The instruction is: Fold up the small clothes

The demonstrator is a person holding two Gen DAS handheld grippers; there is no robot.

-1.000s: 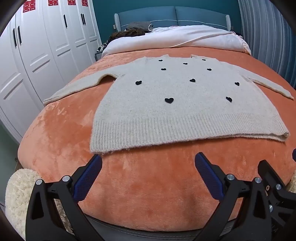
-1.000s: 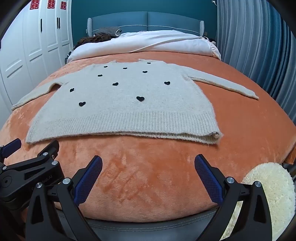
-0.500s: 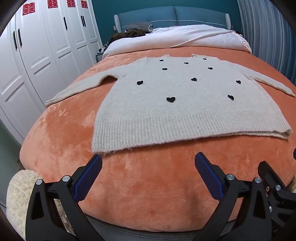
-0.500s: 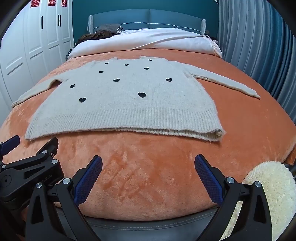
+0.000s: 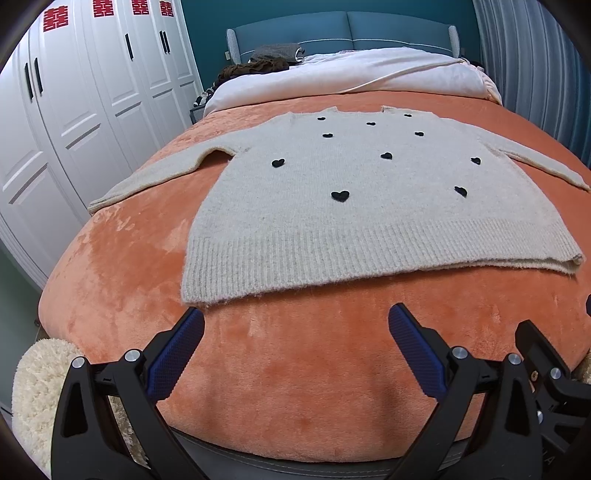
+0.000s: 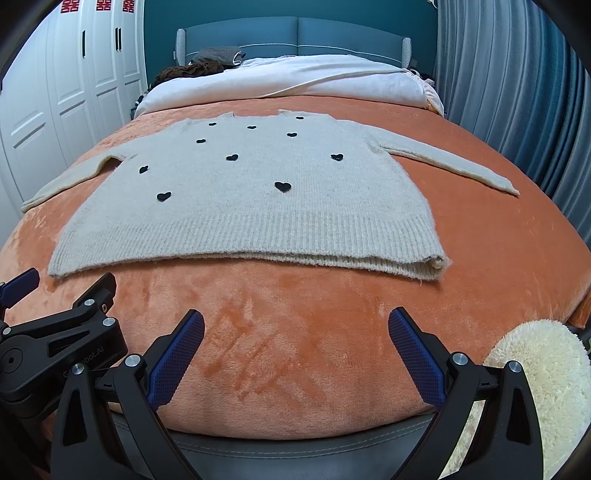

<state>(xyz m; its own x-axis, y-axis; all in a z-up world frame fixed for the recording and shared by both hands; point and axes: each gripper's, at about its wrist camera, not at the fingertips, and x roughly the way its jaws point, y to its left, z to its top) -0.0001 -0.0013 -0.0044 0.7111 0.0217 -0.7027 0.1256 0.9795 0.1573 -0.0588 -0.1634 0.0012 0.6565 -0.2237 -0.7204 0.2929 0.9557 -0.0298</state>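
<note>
A beige knit sweater point(image 5: 354, 206) with small black hearts lies flat and face up on an orange plush bedspread point(image 5: 295, 350), sleeves spread out to both sides, ribbed hem toward me. It also shows in the right wrist view point(image 6: 258, 206). My left gripper point(image 5: 295, 321) is open and empty, just short of the hem's left corner. My right gripper point(image 6: 295, 325) is open and empty, a little short of the hem's middle to right part. The left gripper's body point(image 6: 55, 343) shows at the lower left of the right wrist view.
White wardrobe doors point(image 5: 74, 122) line the left side. A white duvet point(image 5: 351, 74) and blue headboard point(image 5: 343, 26) are at the far end. Grey-blue curtains point(image 6: 517, 92) hang on the right. Fluffy cream rugs point(image 5: 37, 391) point(image 6: 543, 373) lie by the bed's foot.
Both grippers have moved slightly forward toward the sweater's hem. The sweater has not moved, and both grippers stay open.
</note>
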